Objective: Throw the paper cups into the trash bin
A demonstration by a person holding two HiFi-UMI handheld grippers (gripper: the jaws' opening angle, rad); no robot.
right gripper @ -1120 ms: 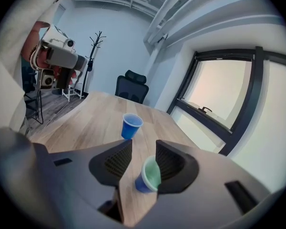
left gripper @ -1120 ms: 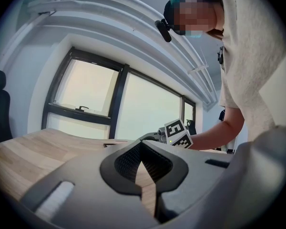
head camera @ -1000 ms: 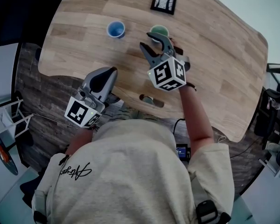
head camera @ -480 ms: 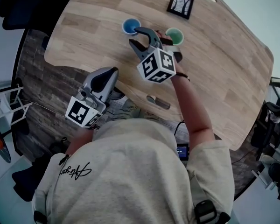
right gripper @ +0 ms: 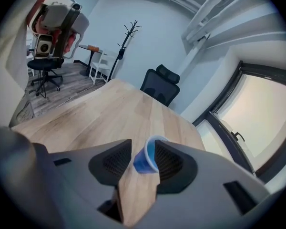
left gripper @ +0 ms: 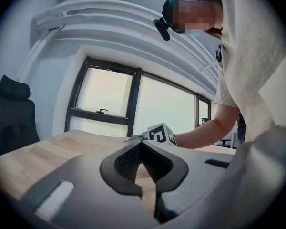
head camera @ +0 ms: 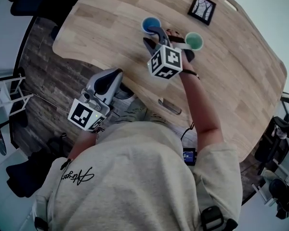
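Observation:
A blue paper cup [head camera: 151, 24] and a green paper cup [head camera: 194, 41] stand upright on the wooden table [head camera: 226, 81]. My right gripper [head camera: 151, 35] reaches over the table just in front of the blue cup, with the green cup off to its right. In the right gripper view the blue cup [right gripper: 145, 159] sits between the open jaws of the right gripper [right gripper: 143, 144], close to the right-hand one and apart from the left. My left gripper [head camera: 114, 73] hangs at the table's near edge, shut and empty; the left gripper [left gripper: 141, 144] points level across the tabletop.
A small black-framed picture [head camera: 202, 8] lies beyond the cups. A dark oblong thing [head camera: 169, 106] sits near the table's front edge. A black office chair [right gripper: 161, 82] stands at the far end, a coat stand [right gripper: 131, 30] behind it. No bin shows.
The right gripper has swung from the green cup leftward to the blue cup and dropped lower. The left gripper stays by the table's near edge.

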